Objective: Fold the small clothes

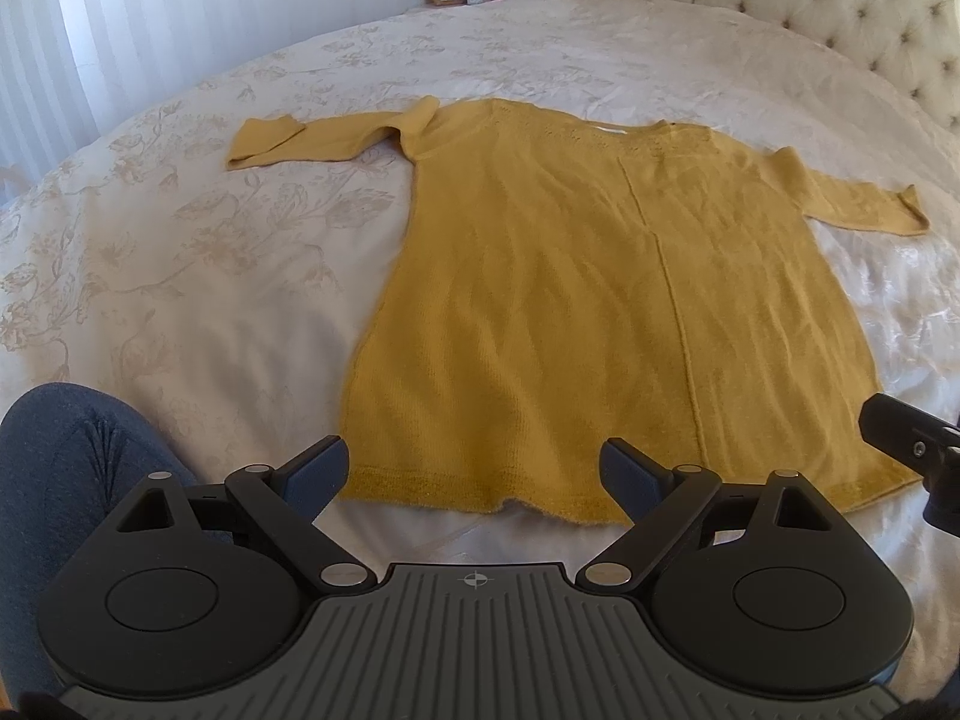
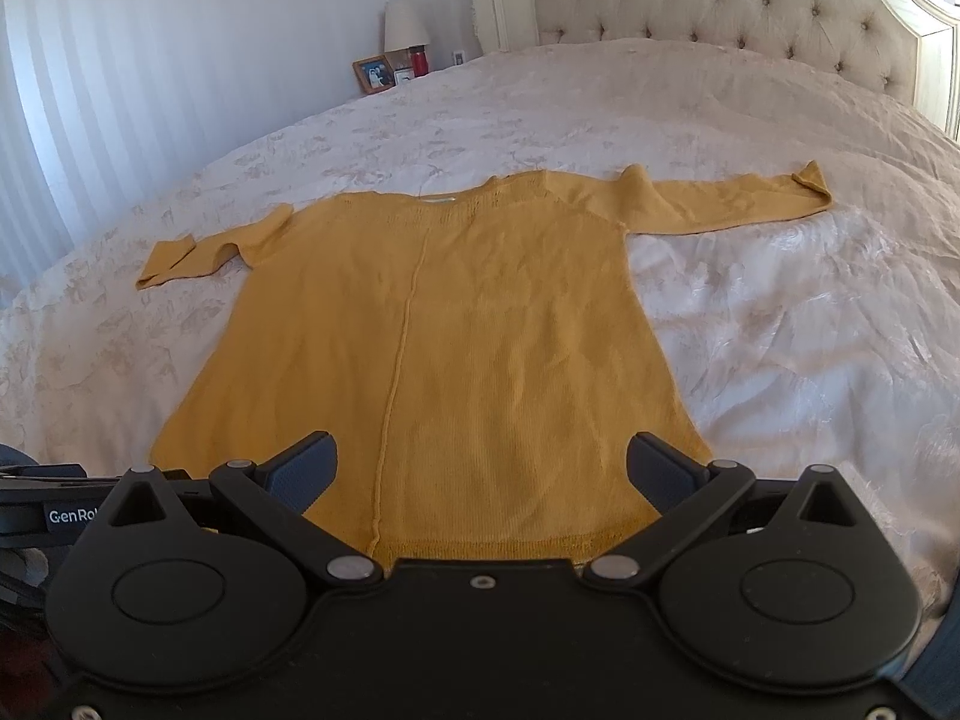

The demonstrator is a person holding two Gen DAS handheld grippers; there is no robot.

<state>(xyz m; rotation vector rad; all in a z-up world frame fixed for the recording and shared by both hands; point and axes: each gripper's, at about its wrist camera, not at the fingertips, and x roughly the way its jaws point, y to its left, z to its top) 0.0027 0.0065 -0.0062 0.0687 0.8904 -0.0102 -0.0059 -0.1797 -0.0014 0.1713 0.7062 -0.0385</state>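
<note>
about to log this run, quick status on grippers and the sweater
Left gripper open, empty. Right gripper open, empty, both at the hem. Mustard sweater flat on the bedspread, sleeves out, unfolded. Nothing lying on it.

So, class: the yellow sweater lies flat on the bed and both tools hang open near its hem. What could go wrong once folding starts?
1. The bedspread looks soft and rumpled, so a tool pinching the sweater may catch the cover too.
2. Both sleeves are spread wide; the left sleeve's cuff is already turned back, so it could bunch inside a fold.
3. The left tool and right tool sit close at the hem, so they might collide.
</note>
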